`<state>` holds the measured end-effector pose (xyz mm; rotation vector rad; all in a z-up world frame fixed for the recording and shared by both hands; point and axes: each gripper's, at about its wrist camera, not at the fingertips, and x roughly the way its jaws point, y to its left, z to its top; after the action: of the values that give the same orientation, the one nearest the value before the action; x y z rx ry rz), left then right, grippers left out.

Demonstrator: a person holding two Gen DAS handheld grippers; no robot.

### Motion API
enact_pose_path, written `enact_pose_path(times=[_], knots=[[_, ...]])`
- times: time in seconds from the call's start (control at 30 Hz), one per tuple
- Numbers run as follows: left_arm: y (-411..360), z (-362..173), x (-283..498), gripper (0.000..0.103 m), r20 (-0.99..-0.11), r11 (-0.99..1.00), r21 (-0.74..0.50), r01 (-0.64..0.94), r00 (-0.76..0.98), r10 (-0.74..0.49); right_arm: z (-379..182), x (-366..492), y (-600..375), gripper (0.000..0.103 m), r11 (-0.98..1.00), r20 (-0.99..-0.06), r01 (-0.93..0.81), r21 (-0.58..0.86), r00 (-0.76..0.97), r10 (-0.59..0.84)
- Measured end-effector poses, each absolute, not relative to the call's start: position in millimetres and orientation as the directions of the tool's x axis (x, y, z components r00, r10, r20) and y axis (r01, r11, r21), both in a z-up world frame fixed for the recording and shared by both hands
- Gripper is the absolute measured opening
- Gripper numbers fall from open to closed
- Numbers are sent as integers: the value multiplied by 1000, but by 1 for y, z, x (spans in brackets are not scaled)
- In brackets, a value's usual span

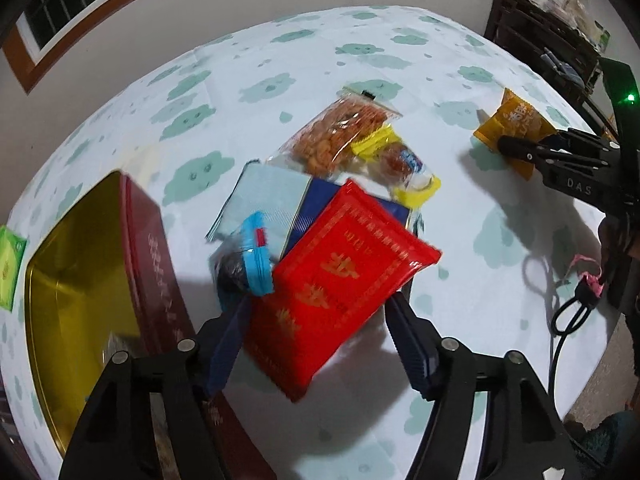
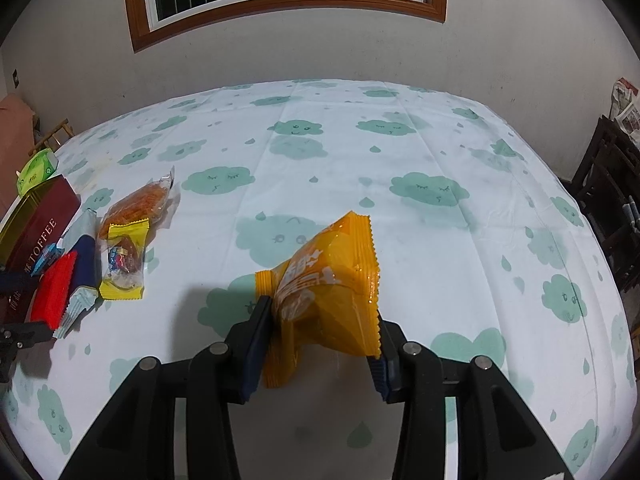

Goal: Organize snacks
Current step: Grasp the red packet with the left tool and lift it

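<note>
My left gripper (image 1: 318, 304) is shut on a red packet (image 1: 340, 272) with gold lettering and holds it tilted just above the cloth, beside the open toffee tin (image 1: 148, 248). The tin has maroon walls and a gold inside. The same red packet (image 2: 54, 296) shows at the left edge of the right wrist view. My right gripper (image 2: 322, 312) is shut on an orange snack bag (image 2: 332, 272), whose crimped end bunches against the left pad. The left wrist view shows that right gripper (image 1: 520, 152) at the far right, on the orange bag (image 1: 516, 118).
On the cloud-print tablecloth (image 2: 320, 152) lie a blue-wrapped dark snack (image 1: 248, 256), a pale-blue and navy packet (image 1: 276, 200), a clear bag of orange snacks (image 1: 340, 132) and a yellow-ended packet (image 1: 400, 160). A green tissue pack (image 2: 38, 170) sits behind the tin. Dark furniture (image 1: 540, 32) stands right.
</note>
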<state>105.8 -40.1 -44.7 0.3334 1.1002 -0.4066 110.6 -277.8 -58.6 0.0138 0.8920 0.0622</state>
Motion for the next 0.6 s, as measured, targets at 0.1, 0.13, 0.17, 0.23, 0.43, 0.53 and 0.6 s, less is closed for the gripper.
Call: enact_pose_path(times=[0.1, 0.13, 0.17, 0.23, 0.43, 0.53, 0.6], knots=[[-45, -46, 111, 73, -905, 870, 53, 491, 391, -166, -59, 111, -277, 44, 998, -778, -51, 36, 626, 60], [-47, -48, 113, 73, -906, 869, 58, 492, 391, -161, -58, 111, -277, 44, 998, -778, -50, 35, 626, 59], [-47, -49, 114, 73, -907, 869, 54, 492, 389, -164, -58, 111, -277, 44, 998, -778, -51, 34, 626, 58], [-47, -49, 116, 72, -904, 872, 36, 488, 388, -179, -58, 111, -277, 44, 998, -778, -50, 35, 626, 59], [-44, -48, 110, 55, -903, 875, 17, 483, 383, -194, -58, 111, -277, 44, 998, -778, -50, 35, 626, 59], [-46, -48, 107, 53, -903, 882, 24, 471, 389, -183, -58, 111, -277, 44, 998, -778, -50, 35, 626, 59], [-45, -47, 106, 52, -904, 888, 20, 459, 388, -180, -58, 111, -277, 44, 998, -778, -50, 35, 626, 59]])
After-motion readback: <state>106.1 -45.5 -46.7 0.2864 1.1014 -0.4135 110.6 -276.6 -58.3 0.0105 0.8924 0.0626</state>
